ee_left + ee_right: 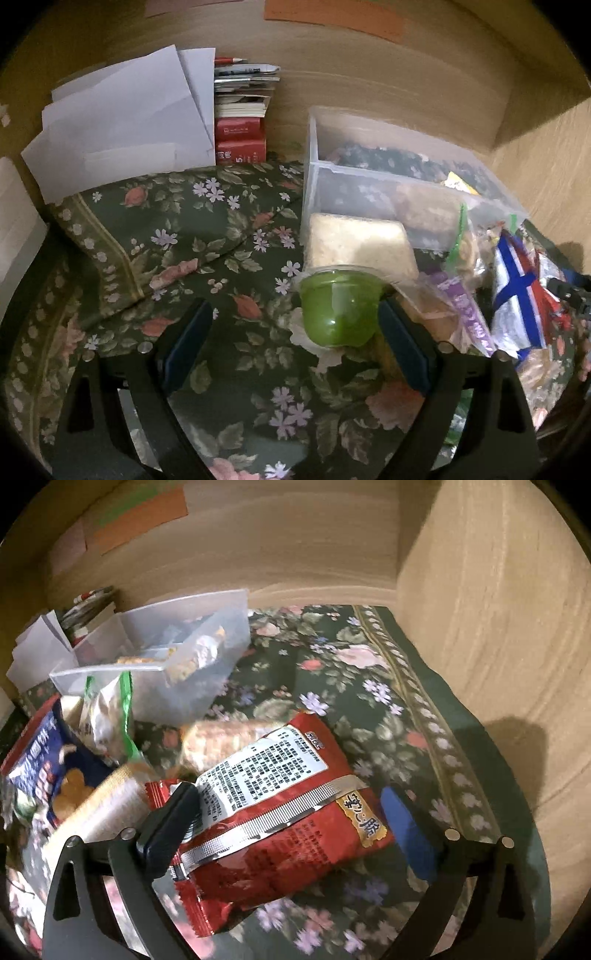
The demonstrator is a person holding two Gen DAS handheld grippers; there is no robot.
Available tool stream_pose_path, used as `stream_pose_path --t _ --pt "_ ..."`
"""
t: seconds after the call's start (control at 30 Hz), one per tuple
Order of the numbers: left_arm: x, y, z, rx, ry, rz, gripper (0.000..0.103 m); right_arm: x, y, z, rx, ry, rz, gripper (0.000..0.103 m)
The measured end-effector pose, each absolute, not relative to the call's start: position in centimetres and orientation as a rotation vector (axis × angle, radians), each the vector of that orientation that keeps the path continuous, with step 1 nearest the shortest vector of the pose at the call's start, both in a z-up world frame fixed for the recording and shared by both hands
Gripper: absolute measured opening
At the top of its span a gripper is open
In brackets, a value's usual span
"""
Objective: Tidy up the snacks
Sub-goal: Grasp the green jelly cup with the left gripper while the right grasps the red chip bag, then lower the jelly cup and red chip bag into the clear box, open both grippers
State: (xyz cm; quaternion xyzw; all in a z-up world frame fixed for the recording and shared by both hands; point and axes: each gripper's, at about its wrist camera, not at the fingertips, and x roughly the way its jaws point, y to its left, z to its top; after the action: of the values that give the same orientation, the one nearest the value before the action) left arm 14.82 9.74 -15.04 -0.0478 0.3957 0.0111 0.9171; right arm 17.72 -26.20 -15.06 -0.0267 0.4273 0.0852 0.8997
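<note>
In the left wrist view my left gripper (295, 328) is open. A green jelly cup (338, 310) stands on the floral cloth, touching the right finger's pad (402, 343). Behind the cup lie a pale rice cracker pack (360, 243) and a clear plastic bin (406, 184) holding a few snacks. In the right wrist view my right gripper (291, 819) is open around a red snack bag (280, 812) lying label up; the left pad (170, 823) touches the bag's edge, the right pad (406, 834) is clear of it. The bin (177, 653) stands behind.
Loose snack packs pile right of the cup (517, 302) and left of the red bag (66, 768). White papers (122, 122) and a book stack (242, 118) stand at the back left. Wooden walls (498, 646) close the back and right. Floral cloth (177, 229) covers the surface.
</note>
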Motion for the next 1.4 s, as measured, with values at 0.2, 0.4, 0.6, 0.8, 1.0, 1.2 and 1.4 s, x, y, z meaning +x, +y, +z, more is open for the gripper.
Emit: stream_pose_path --t 0.2,0.4,0.6,0.8,1.0,1.2,1.4 --pt "15.7 9.7 -15.5 -0.127 0.834 0.02 0.092 17.0 -27.5 -14.3 0.03 0.882 0.171 0.099" --pt "16.6 9.8 -15.9 -0.149 0.856 -0.012 0.087 16.7 -27.9 -14.3 0.081 0.885 0.162 0.099" --pt "17.3 9.3 -16.2 -0.17 0.862 -0.039 0.081 17.7 -27.5 -15.4 0.111 0.913 0.174 0.101" --pt "18.0 9.1 -16.7 -0.208 0.876 -0.1 0.055 18.2 -25.7 -15.8 0.033 0.9 0.178 0.103" --pt "18.2 8.7 -17.0 -0.212 0.871 -0.108 0.055 17.4 -27.3 -14.3 0.092 0.879 0.163 0.101" --pt "16.3 9.1 -16.2 -0.179 0.834 -0.076 0.054 15.8 -28.1 -13.9 0.102 0.897 0.145 0.101" --pt "14.8 9.9 -15.2 -0.169 0.81 -0.048 0.054 16.2 -27.4 -15.8 0.129 0.939 0.178 0.103"
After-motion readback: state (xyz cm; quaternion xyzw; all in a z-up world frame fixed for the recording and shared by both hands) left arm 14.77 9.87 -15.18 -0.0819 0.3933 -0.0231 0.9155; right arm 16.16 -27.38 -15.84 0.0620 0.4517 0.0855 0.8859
